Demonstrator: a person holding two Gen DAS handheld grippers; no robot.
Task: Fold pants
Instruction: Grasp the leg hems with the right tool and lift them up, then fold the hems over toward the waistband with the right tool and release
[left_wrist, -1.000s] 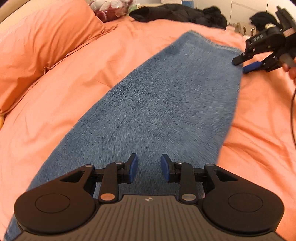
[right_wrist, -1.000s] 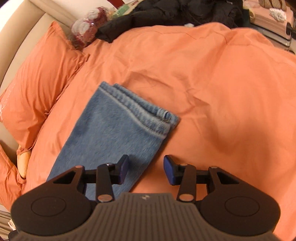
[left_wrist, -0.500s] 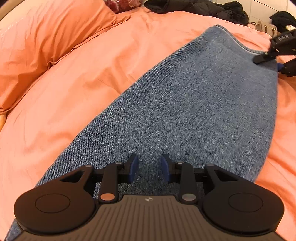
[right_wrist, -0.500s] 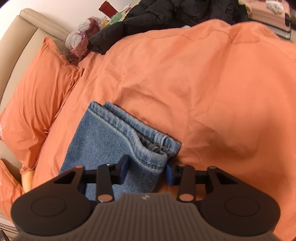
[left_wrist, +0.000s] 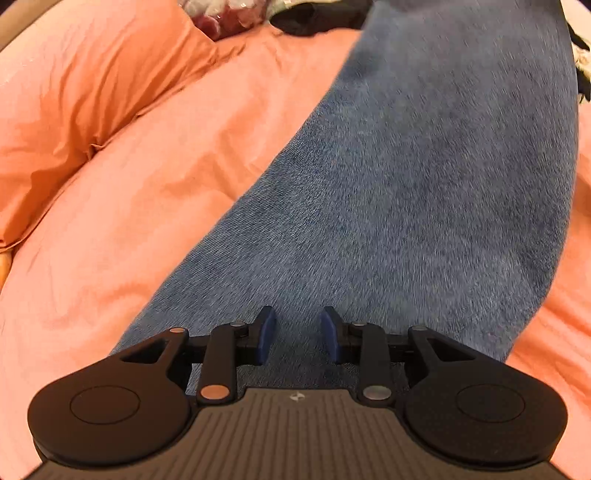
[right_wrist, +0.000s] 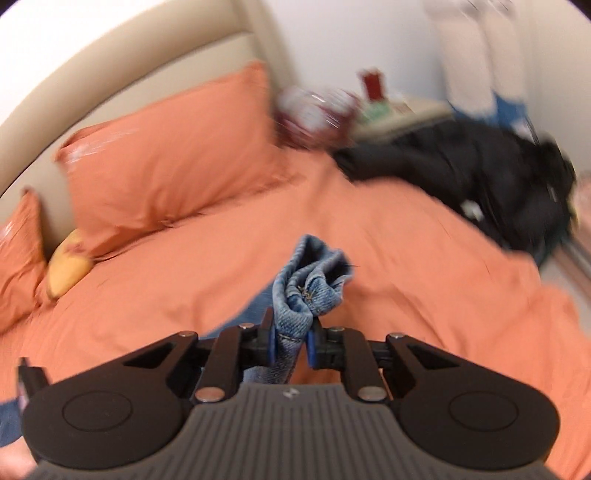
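Observation:
The blue denim pants (left_wrist: 424, 192) stretch from under my left gripper up to the top of the left wrist view, their far end raised off the orange duvet (left_wrist: 147, 206). My left gripper (left_wrist: 297, 330) is open, low over the denim, holding nothing. My right gripper (right_wrist: 291, 339) is shut on the bunched leg hems of the pants (right_wrist: 310, 280) and holds them up above the bed.
Orange pillows (right_wrist: 166, 162) lean on the beige headboard (right_wrist: 129, 70) at left. A yellow soft object (right_wrist: 68, 269) lies beside them. Black clothing (right_wrist: 480, 173) is piled at the bed's far right. A nightstand with clutter (right_wrist: 373, 107) stands behind.
My right gripper closed on the pants' hem end and lifted it off the bed, tilting upward. The far end of the denim rose in the left wrist view. My left gripper stayed open.

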